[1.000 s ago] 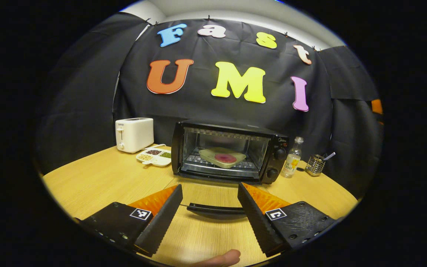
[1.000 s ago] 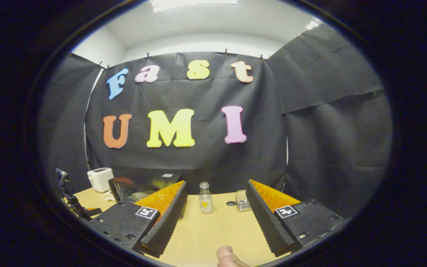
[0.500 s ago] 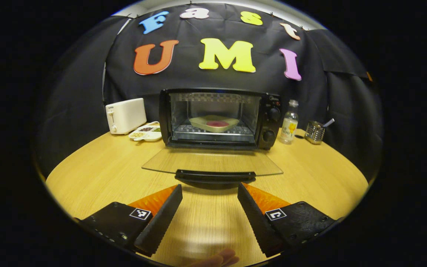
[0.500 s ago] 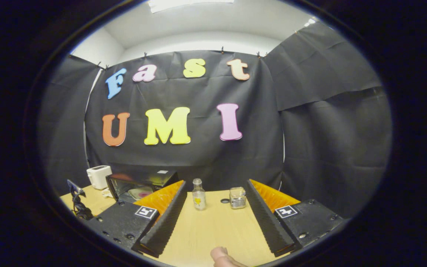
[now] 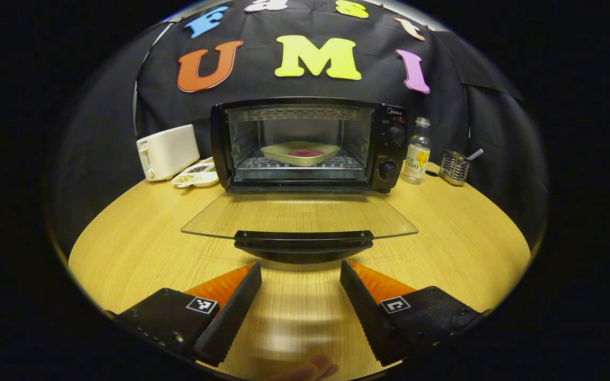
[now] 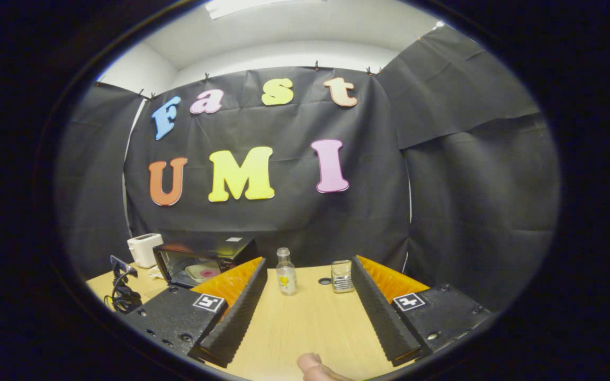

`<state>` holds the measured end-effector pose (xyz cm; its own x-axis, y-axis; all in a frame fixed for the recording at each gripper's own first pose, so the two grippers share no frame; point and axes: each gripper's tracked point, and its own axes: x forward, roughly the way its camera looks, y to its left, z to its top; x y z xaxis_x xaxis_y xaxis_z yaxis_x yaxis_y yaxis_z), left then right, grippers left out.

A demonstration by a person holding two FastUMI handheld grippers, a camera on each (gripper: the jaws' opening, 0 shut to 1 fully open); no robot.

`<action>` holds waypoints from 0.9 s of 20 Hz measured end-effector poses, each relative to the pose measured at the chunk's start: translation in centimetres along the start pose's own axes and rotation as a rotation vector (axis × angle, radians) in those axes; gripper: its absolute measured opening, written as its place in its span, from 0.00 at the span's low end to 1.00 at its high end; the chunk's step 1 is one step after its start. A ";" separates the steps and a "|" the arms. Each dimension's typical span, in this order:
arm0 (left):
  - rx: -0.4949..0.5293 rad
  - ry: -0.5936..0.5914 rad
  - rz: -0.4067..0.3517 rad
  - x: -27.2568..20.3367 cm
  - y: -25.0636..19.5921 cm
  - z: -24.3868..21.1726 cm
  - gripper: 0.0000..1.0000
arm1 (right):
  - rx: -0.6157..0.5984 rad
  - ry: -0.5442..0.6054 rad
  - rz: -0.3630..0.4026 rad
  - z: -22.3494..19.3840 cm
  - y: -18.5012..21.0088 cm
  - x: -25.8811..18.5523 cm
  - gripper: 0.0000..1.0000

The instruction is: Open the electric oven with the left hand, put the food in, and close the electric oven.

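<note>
Your left gripper sits at 6 o'clock in the left gripper view, its fingers spread wide with nothing between them, just short of the oven door's handle. Your right gripper is likewise spread and empty, low in the right gripper view, above the bare wooden table.

By size: the table spans the lower half of the left gripper view. At 12 o'clock on it stands the electric oven, its glass door folded down flat toward you. Inside, on the rack, rests a pale dish holding the red food. At 10 o'clock stands a white toaster, with a divided snack tray beside it. At 2 o'clock stand a bottle and a metal holder.
</note>
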<state>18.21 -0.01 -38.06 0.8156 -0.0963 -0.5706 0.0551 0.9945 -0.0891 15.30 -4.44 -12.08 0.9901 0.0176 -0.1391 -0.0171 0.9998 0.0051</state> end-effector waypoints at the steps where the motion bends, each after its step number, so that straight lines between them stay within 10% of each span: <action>1: 0.002 0.005 -0.004 0.2 0.0 0.1 0.96 | -0.001 -0.001 -0.002 0.0 -0.1 0.0 0.96; 18: 0.001 -0.010 -0.017 -1.1 0.3 5.6 0.97 | -0.024 0.037 0.034 -1.5 1.6 0.3 1.00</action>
<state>20.55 0.66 -32.89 0.8203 -0.1130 -0.5607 0.0698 0.9927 -0.0979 15.37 -2.88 -13.63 0.9832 0.0516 -0.1754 -0.0547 0.9984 -0.0131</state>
